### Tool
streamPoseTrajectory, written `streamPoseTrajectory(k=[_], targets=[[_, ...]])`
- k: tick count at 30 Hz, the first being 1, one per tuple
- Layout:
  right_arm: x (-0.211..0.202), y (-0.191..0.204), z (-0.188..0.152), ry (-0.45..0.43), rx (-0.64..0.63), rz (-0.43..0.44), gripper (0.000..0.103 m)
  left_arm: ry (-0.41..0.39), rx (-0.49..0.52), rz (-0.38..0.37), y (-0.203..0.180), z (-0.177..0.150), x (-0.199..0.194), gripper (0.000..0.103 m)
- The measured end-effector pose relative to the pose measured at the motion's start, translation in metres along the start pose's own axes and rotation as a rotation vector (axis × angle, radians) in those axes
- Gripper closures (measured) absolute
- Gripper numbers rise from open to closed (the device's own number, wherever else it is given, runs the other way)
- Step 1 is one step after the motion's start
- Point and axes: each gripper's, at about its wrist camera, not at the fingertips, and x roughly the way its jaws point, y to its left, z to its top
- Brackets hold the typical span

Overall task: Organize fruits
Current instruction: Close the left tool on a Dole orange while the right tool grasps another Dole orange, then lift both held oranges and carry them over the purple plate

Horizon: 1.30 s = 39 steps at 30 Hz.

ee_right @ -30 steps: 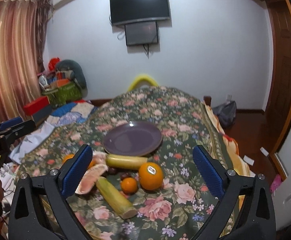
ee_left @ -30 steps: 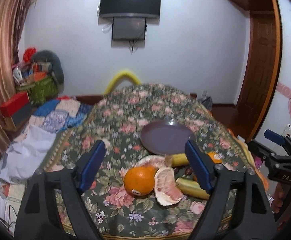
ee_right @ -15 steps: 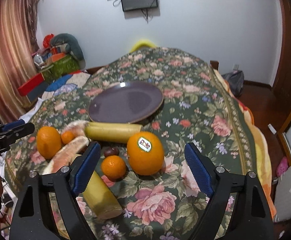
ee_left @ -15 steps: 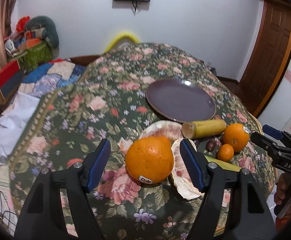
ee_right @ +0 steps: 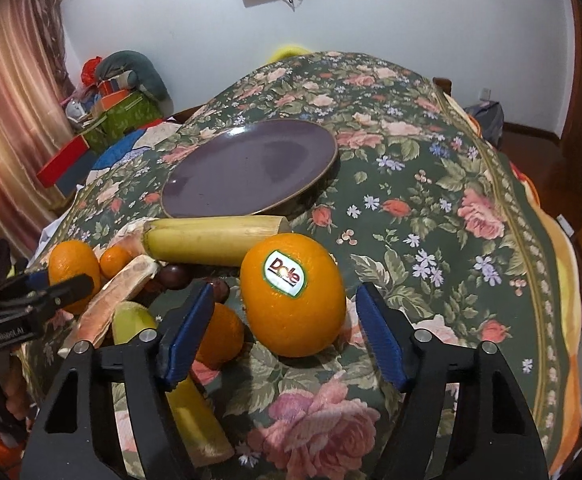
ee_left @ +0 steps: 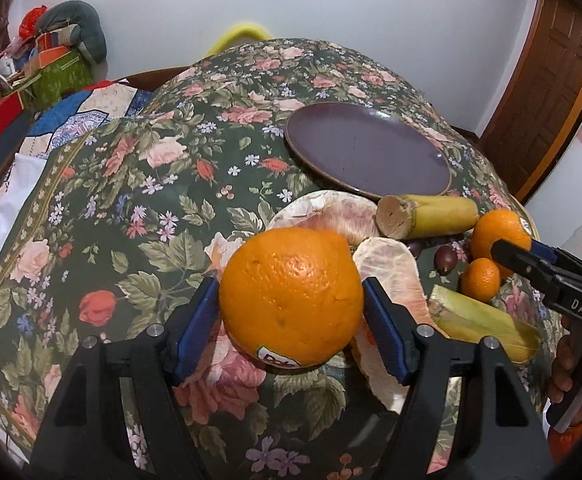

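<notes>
The left tool (ee_left: 291, 316) points steeply downward, its blue pads (ee_left: 199, 332) standing at the flanks of a large orange (ee_left: 291, 296) with no clear pressing contact visible. The right tool (ee_right: 281, 330) is likewise pitched downward; its jaws have just been closing and stand apart on either side of a stickered orange (ee_right: 293, 294), gaps showing at both pads. A hand (ee_left: 571, 372) grips the right tool's handle.

Bright orange oranges (ee_left: 291, 296) are sitting on a dark green, pink-rose floral cloth (ee_left: 139, 184); the plate (ee_right: 247, 168) is showing dusky purple.
</notes>
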Motion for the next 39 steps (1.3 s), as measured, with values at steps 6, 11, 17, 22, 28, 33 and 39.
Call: streamPoseTrajectory(k=[6, 11, 17, 22, 28, 33, 39], targets=[[0.005, -0.007, 0.000, 0.015, 0.039, 0.030, 0.053, 0.007, -0.028, -0.007, 0.003, -0.001, 0.005, 0.031], [0.002, -0.008, -0.001, 0.012, 0.042, 0.039, 0.053, -0.001, -0.015, 0.011, 0.000, 0.000, 0.003, 0.034], [-0.003, -0.007, 0.001, 0.013, 0.040, 0.039, 0.054, 0.005, -0.010, 0.016, -0.001, 0.003, 0.003, 0.035], [-0.014, -0.009, 0.005, -0.004, 0.036, 0.031, 0.054, -0.020, -0.003, 0.015, -0.001, 0.007, -0.008, 0.035], [-0.028, -0.009, 0.014, -0.044, 0.032, 0.026, 0.054, -0.084, 0.014, 0.011, -0.005, 0.023, -0.031, 0.035], [-0.041, -0.007, 0.031, -0.098, 0.025, 0.026, 0.054, -0.137, 0.038, 0.006, -0.013, 0.044, -0.045, 0.035], [-0.051, -0.001, 0.053, -0.163, -0.002, 0.025, 0.054, -0.198, 0.065, -0.010, -0.026, 0.076, -0.051, 0.035]])
